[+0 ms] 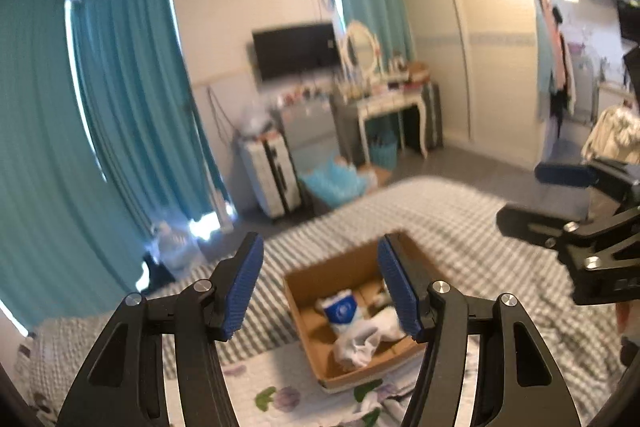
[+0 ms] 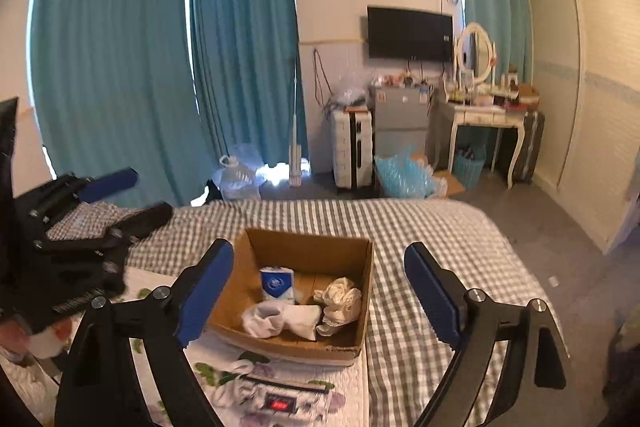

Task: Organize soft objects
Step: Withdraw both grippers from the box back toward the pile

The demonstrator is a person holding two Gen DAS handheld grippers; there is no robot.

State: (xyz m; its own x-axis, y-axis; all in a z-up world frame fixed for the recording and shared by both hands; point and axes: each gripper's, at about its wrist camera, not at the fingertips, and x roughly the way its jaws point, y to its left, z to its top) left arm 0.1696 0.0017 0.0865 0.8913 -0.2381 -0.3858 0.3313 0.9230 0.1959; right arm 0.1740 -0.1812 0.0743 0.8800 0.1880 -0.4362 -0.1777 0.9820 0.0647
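Cardboard box (image 2: 294, 291) on bed (image 2: 440, 247), centre frame, holding tissue pack (image 2: 277, 285), sock (image 2: 280, 319), cloth (image 2: 340, 297); right claw (image 2: 320, 295) spread, empty, nearer, box straight ahead; left claw (image 1: 320, 287) likewise spread.

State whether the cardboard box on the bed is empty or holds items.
Holds items: the cardboard box contains a tissue pack and white socks.

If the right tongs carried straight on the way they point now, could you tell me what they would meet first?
Probably the open cardboard box on the bed, or the white socks inside it. The right tongs are open and empty, though depth is hard to judge.
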